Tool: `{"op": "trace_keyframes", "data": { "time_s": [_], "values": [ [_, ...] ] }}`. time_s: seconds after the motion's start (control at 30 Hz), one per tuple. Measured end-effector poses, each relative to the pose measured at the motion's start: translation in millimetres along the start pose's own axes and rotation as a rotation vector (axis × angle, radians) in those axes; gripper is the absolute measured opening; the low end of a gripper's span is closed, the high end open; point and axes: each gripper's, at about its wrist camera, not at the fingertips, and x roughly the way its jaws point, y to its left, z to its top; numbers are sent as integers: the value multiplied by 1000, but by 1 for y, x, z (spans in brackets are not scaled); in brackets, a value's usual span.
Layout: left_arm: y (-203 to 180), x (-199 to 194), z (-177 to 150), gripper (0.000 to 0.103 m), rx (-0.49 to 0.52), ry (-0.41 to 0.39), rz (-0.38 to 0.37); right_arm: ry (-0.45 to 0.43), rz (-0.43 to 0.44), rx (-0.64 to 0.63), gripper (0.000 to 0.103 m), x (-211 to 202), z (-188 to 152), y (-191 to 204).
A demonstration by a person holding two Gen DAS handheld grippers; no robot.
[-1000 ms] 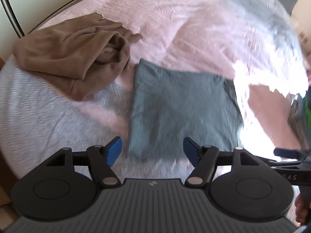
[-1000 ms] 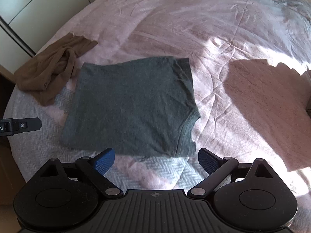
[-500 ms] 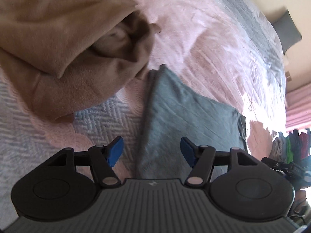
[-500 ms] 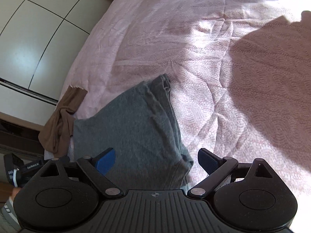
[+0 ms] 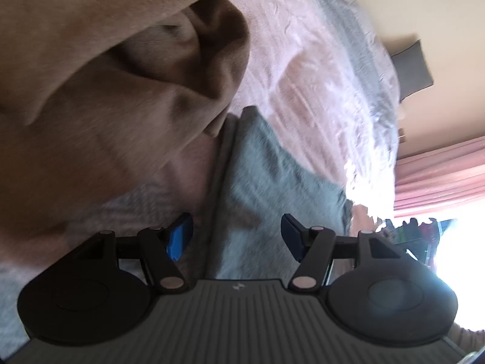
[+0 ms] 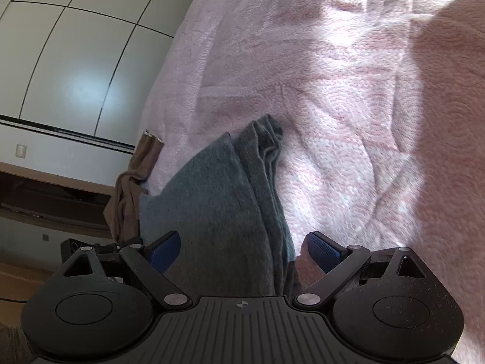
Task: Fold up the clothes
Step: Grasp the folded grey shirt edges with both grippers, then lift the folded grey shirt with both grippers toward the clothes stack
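A folded grey shirt lies flat on the pink bedspread. My left gripper is low over its left edge, open, with that edge running between the blue pads untouched. A crumpled brown garment fills the upper left of the left wrist view, close to the gripper. In the right wrist view the grey shirt shows its layered right edge. My right gripper straddles that edge, jaws wide and closing slightly, pads not pressing the cloth. The brown garment lies beyond the shirt's far side.
The bedspread stretches to the right, partly in bright sun. White wardrobe doors stand past the bed's left side. A dark pillow, a pink curtain and a pile of clothes sit at the far right.
Both grippers have dropped from high above the bed to just over the grey shirt, the left one at its left edge and the right one at its right edge.
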Motion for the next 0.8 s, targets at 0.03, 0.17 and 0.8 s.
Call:
{"op": "trace_keyframes", "data": {
  "time_s": [0.03,0.17,0.8],
  "values": [
    [1,3,2,58,-5,-3,-12,-1,21,-2,84,4,5,-1],
    [6,12,11,36,-55,-17,-56,12,75,14,63,23,21,-6],
    [-208,-52,18,4,440,-153,-385,-628,1,-100,6,-172,-70,120]
  ]
}}
